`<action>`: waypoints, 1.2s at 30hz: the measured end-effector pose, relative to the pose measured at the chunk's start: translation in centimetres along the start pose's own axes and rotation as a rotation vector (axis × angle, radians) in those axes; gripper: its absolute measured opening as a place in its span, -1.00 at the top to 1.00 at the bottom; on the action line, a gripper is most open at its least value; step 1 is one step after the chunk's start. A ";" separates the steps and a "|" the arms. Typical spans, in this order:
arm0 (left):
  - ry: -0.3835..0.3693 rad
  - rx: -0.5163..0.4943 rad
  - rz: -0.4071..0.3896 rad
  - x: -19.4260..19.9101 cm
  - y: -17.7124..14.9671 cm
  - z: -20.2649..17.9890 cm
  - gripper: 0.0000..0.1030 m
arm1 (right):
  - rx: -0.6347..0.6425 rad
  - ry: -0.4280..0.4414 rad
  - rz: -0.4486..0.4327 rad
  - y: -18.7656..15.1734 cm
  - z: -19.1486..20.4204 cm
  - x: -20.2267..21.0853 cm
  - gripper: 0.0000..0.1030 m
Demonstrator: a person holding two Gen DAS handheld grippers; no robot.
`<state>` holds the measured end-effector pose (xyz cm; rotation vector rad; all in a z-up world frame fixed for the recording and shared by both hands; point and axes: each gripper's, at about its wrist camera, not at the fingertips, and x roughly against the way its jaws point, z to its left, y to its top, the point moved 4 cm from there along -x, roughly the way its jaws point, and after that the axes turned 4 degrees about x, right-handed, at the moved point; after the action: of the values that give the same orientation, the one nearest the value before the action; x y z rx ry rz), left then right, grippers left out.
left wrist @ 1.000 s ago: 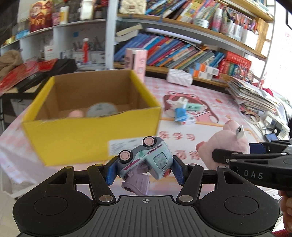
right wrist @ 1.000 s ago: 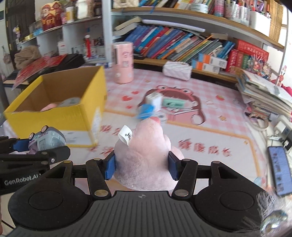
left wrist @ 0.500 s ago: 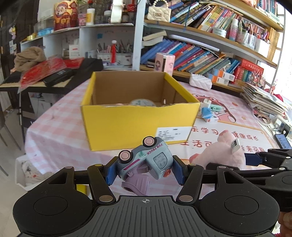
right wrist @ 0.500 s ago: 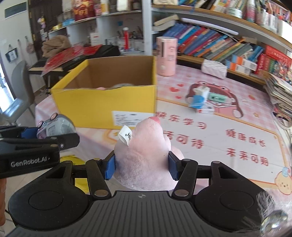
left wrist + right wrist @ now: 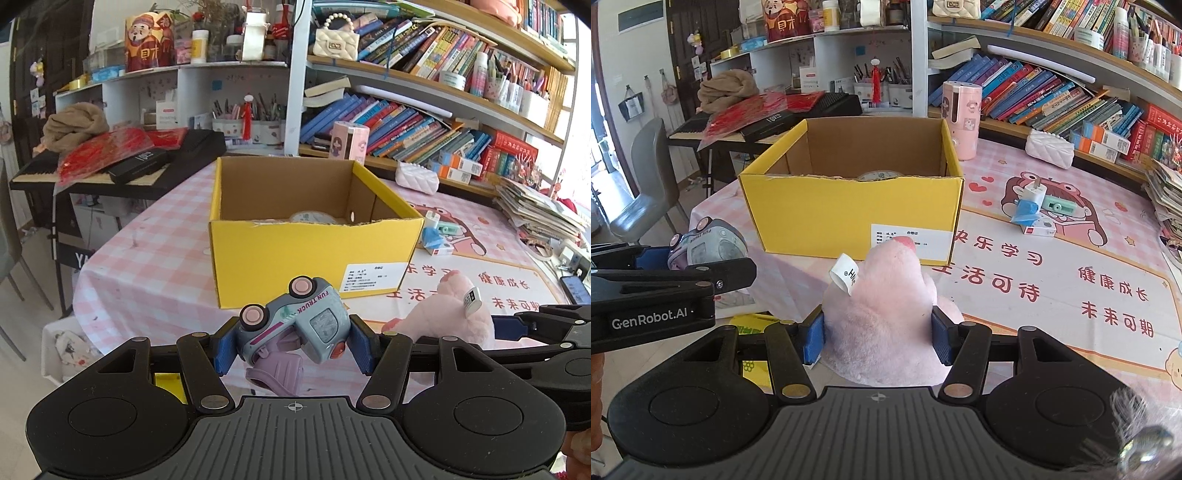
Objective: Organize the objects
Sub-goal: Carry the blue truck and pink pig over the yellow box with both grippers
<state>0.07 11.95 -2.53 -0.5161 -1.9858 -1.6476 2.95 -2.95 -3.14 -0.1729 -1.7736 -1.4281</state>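
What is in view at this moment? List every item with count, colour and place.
toy truck: 1, grey-blue with pink wheels, tilted between the left fingers
plush toy: 1, pink with white tag, between the right fingers
cardboard box: 1, yellow, open, on the table
tablecloth: 1, pink checked, covers the table
small items: a few, blue, white, green, right of the box
quilted pouch: 1, white, far table edge
cylinder: 1, pink, behind the box
books: many, mixed, on shelves
left gripper: 1, black, blue fingers
right gripper: 1, black, blue fingers
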 end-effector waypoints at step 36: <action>0.013 0.004 -0.127 -1.9 6.8 0.5 -0.16 | 0.002 -0.056 -0.169 8.2 -2.6 -0.9 -0.04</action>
<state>5.47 13.81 1.58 -0.3829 -2.0493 -1.7170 9.50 -2.06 2.38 -0.0634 -1.8721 -1.5543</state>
